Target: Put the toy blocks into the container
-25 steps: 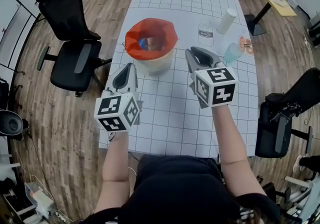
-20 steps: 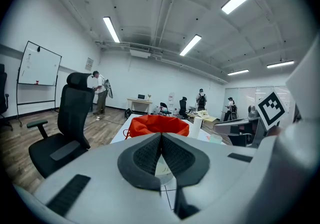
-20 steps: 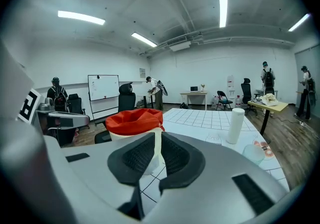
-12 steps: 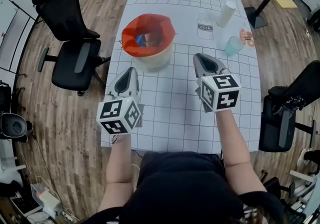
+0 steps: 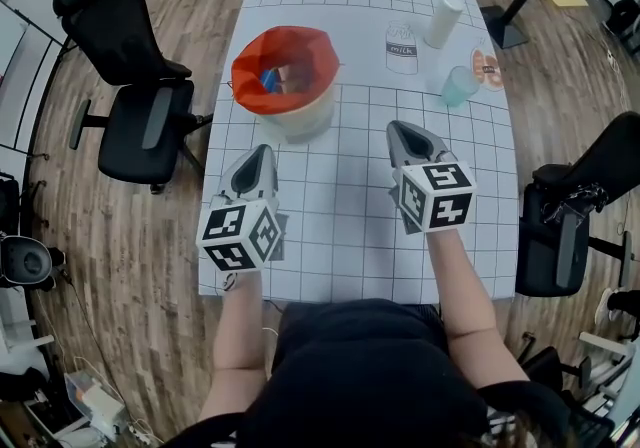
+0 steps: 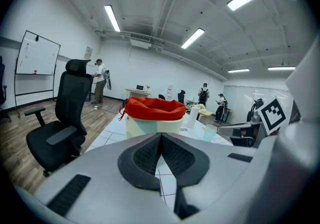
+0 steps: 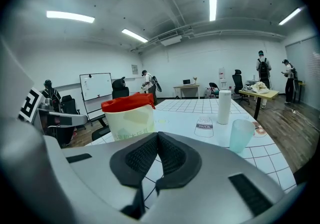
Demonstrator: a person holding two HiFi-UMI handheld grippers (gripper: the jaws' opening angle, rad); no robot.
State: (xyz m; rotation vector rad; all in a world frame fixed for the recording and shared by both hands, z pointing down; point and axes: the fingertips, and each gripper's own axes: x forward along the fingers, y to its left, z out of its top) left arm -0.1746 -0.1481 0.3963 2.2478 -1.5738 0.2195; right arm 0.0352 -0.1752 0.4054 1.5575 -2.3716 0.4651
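Gridded counter [image 5: 360, 6], office chairs around it. Item: container [image 5: 305, 122], red-lined, at 11 o'clock, toy blocks [image 5: 278, 78] inside; I see none loose. Left gripper [image 5: 262, 151]: jaws together, empty. Right gripper [image 5: 398, 128]: jaws just closed, nothing between. Step, I judge: loading finished. Next: park both. Against a second ago, both have drawn back toward 6 o'clock.
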